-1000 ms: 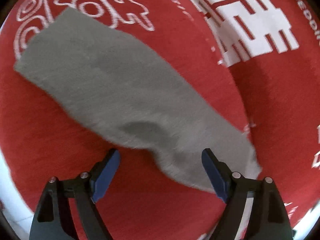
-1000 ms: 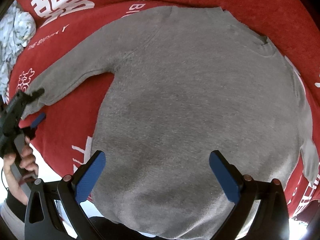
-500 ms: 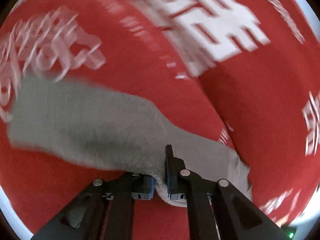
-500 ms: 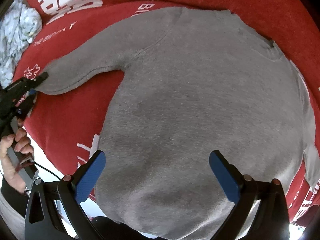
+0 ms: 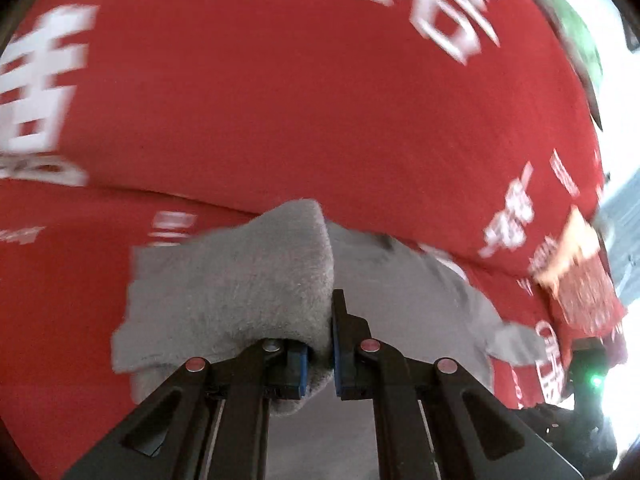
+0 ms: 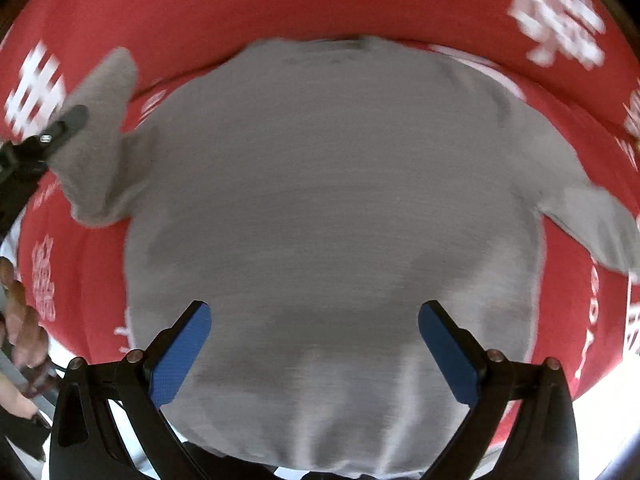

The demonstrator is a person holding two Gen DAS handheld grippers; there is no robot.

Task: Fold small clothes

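A small grey sweater [image 6: 328,208] lies spread flat on a red cloth with white lettering [image 6: 280,4]. My left gripper [image 5: 320,354] is shut on the end of the left sleeve [image 5: 248,280], which is lifted off the cloth and bent back toward the body. In the right wrist view that gripper [image 6: 74,118] shows at the left edge with the raised sleeve [image 6: 100,136] hanging from it. My right gripper [image 6: 314,344] hovers open above the sweater's lower body, nothing between its blue pads [image 6: 182,354]. The right sleeve [image 6: 592,216] lies out flat.
The red cloth [image 5: 320,100] covers the whole work surface and has a fold line behind the sweater. A hand [image 6: 20,320] holds the left gripper's handle at the lower left. The cloth's front edge runs just below the sweater's hem.
My left gripper closed on the sleeve end, then lifted it and swung it toward the sweater's body. The right gripper drifted across the sweater, still open.
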